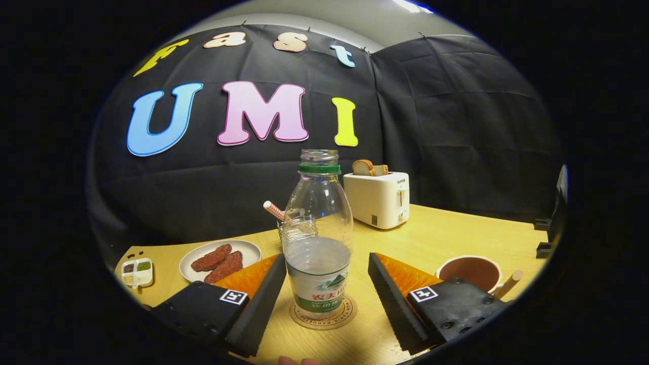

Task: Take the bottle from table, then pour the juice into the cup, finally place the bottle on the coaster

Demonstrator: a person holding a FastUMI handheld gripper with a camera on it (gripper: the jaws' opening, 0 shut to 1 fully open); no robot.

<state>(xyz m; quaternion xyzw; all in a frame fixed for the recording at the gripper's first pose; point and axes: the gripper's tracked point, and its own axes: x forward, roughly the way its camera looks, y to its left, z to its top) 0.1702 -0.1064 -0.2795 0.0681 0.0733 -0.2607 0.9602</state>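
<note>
Bottle (318,238) upright on coaster (323,315), between parted tongs (324,299).

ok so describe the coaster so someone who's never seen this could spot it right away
On the wooden table, in front of the white toaster, the open gripper has a clear bottle between its fingers. The coaster is the round tan disc under that bottle, the only flat ring-printed piece there.

We are seeing a clear bottle (318,238) with a green neck ring and a white-and-green label standing between the fingers on a tan coaster (324,315) with dark lettering. Beyond them, a red-and-white striped straw (274,210) is showing, a white toaster (377,199), and brown-red patties on a white plate (247,250). The table (456,238) is pale wood.
</note>
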